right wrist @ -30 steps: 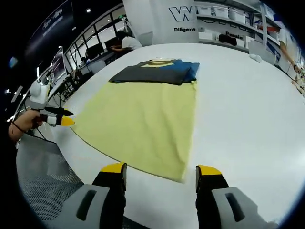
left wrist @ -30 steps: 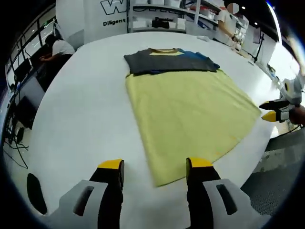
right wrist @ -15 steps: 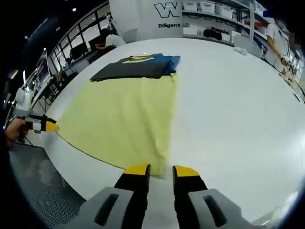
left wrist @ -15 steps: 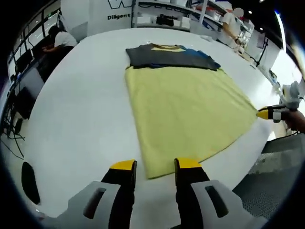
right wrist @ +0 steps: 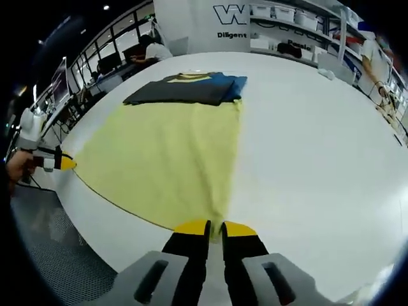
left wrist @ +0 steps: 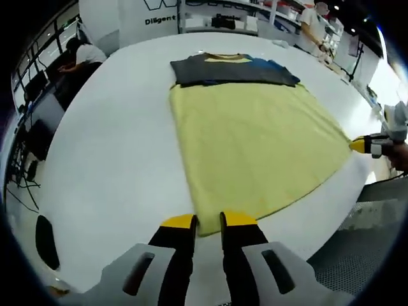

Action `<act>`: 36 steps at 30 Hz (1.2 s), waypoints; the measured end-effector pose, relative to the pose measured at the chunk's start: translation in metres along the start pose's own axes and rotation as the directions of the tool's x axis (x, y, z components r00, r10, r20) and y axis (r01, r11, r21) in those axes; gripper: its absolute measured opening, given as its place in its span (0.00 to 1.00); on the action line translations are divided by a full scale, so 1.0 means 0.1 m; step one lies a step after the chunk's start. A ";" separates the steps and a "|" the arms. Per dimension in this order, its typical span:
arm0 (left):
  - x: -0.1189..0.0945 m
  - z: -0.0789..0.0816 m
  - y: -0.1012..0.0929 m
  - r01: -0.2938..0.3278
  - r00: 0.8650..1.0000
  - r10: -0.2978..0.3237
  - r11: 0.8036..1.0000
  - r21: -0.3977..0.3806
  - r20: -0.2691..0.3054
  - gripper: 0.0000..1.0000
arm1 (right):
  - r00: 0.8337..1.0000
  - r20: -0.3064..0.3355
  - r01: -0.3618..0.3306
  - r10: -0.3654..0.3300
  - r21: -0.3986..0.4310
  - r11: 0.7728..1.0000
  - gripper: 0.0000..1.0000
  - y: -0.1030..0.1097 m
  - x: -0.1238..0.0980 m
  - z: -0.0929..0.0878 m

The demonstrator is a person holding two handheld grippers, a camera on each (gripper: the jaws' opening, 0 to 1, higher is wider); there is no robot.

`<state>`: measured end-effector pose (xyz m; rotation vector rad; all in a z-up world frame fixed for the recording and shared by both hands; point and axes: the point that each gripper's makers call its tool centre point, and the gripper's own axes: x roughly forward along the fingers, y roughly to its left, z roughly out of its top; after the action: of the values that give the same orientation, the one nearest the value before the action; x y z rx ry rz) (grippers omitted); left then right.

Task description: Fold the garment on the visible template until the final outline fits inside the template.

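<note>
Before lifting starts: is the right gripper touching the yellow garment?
Touching. In the right gripper view the right gripper has its jaws shut on the yellow garment's near corner.

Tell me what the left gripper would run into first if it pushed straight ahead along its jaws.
The left gripper is already pinching the near corner of the yellow cloth, so it would push into that cloth first. Farther along lies the folded dark garment, though depth is uncertain.

White table (left wrist: 115,146), lettered wall (right wrist: 239,16), shelving (right wrist: 287,25), seated person (left wrist: 80,54).
</note>
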<state>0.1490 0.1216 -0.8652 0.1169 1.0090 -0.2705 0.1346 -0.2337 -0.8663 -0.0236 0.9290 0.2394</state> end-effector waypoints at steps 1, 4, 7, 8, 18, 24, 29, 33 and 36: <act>0.00 0.00 0.00 -0.002 1.000 0.002 1.000 -0.007 0.002 0.13 | 1.000 0.001 -0.003 0.003 -0.003 1.000 0.01 0.00 0.00 0.00; 0.00 -0.01 0.02 -0.005 1.000 0.005 1.000 -0.014 -0.005 0.05 | 1.000 -0.005 -0.006 0.006 -0.014 1.000 0.01 0.01 0.00 0.00; 0.00 -0.02 0.00 0.003 1.000 -0.003 1.000 -0.017 -0.007 0.04 | 1.000 -0.008 -0.003 0.003 -0.017 1.000 0.00 0.00 0.00 0.00; 0.00 -0.02 0.00 0.002 1.000 -0.002 1.000 -0.008 -0.008 0.04 | 1.000 -0.010 -0.001 0.001 -0.024 1.000 0.00 0.01 0.00 -0.01; -0.04 -0.05 -0.01 0.012 0.999 -0.012 1.000 0.012 -0.031 0.03 | 0.998 -0.053 0.018 -0.021 -0.057 0.998 0.00 0.00 -0.03 -0.04; -0.08 -0.14 -0.04 0.033 0.997 -0.030 0.998 0.044 -0.071 0.03 | 0.993 -0.115 0.004 -0.017 -0.111 0.994 0.00 0.02 -0.08 -0.13; -0.13 -0.21 -0.07 0.045 0.994 -0.039 0.997 0.056 -0.105 0.03 | 0.989 -0.148 -0.006 -0.015 -0.144 0.990 0.00 0.04 -0.13 -0.16; -0.17 -0.28 -0.11 0.060 0.989 -0.047 0.993 0.097 -0.138 0.03 | 0.985 -0.174 -0.014 -0.017 -0.171 0.985 0.00 0.05 -0.17 -0.22; -0.17 -0.32 -0.10 0.075 0.988 -0.062 0.994 0.085 -0.143 0.03 | 0.982 -0.190 -0.024 -0.009 -0.173 0.985 0.00 0.06 -0.19 -0.27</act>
<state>0.1113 0.1216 -0.8672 0.1851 1.1420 -0.3746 0.1013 -0.2352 -0.8664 -0.2082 1.0968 0.3296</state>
